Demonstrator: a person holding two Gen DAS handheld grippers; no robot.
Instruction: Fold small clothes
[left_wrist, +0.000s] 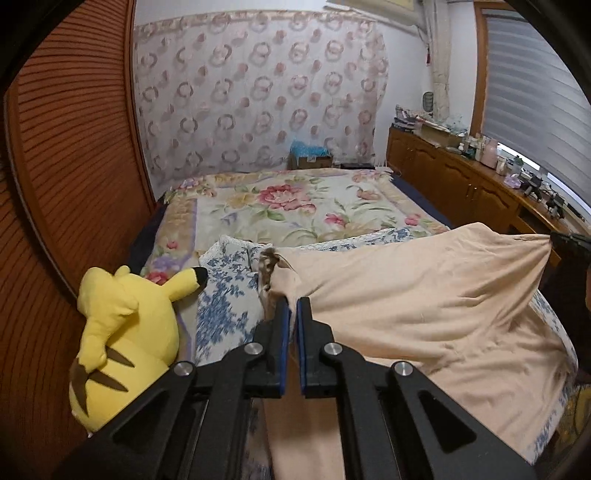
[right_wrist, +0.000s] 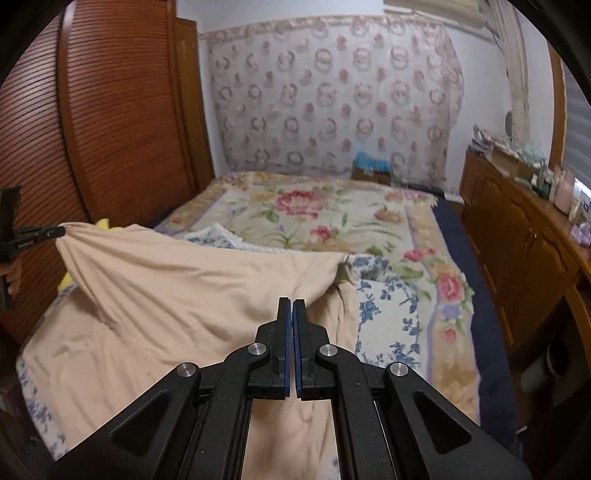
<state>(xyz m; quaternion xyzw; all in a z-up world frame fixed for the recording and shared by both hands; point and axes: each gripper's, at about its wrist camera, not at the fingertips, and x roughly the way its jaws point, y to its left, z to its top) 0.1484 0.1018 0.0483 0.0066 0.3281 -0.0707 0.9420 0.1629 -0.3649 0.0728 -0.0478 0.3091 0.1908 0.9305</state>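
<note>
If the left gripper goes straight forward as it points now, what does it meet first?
The left gripper is shut on the peach cloth; beyond that, probably the blue floral pillow, though depth is unclear.

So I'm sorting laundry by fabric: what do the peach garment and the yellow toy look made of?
Peach garment: thin, matte knit, probably cotton jersey; it drapes in soft creases. Yellow toy: plush, fuzzy pile, stuffed rounded shape.

Floral bed (left_wrist: 288, 206), louvred wardrobe (left_wrist: 74, 166)
</note>
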